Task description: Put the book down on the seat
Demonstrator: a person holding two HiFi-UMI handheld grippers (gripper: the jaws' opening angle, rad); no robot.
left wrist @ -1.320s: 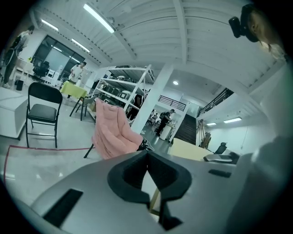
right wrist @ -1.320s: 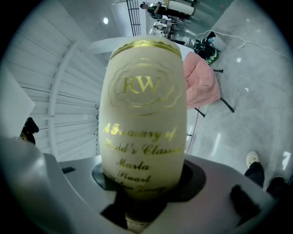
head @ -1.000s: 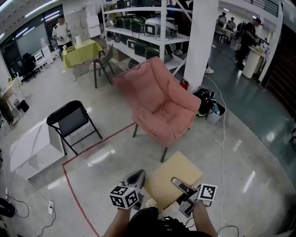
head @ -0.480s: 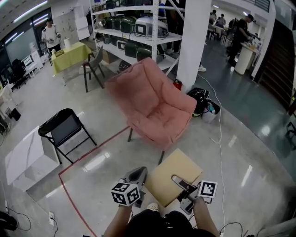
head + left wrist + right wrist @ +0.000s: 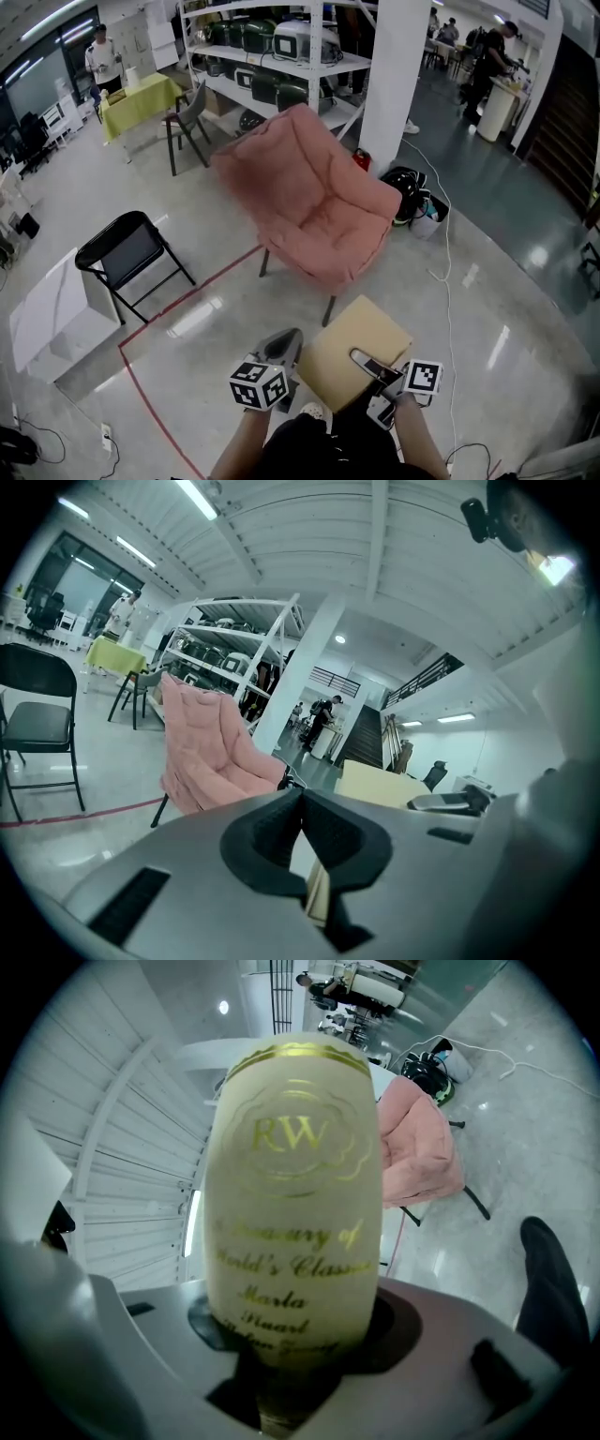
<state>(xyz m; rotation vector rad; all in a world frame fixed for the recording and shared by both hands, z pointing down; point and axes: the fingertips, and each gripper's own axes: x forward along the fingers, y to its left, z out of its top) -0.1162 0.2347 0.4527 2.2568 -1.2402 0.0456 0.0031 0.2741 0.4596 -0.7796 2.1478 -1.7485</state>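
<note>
A thick tan book (image 5: 337, 349) with gold lettering on its spine (image 5: 295, 1204) lies flat in front of me, above the floor. My right gripper (image 5: 367, 367) is shut on it at its near right side, jaws on either side of the spine (image 5: 291, 1354). My left gripper (image 5: 279, 345) sits at the book's left corner with its tips together (image 5: 302, 803). A thin tan strip shows low between its pads; contact with the book is unclear. The pink padded chair (image 5: 319, 211) stands a step ahead, its seat bare.
A black folding chair (image 5: 131, 248) and a white box (image 5: 52, 305) stand to the left. A red tape line (image 5: 150, 394) crosses the floor. Behind the pink chair are a white pillar (image 5: 398, 84), shelving (image 5: 281, 56), a black bag (image 5: 410, 202) and cables.
The view has shifted a little and the pink chair sits slightly nearer. Both grippers and the book keep the same pose in front of me.
</note>
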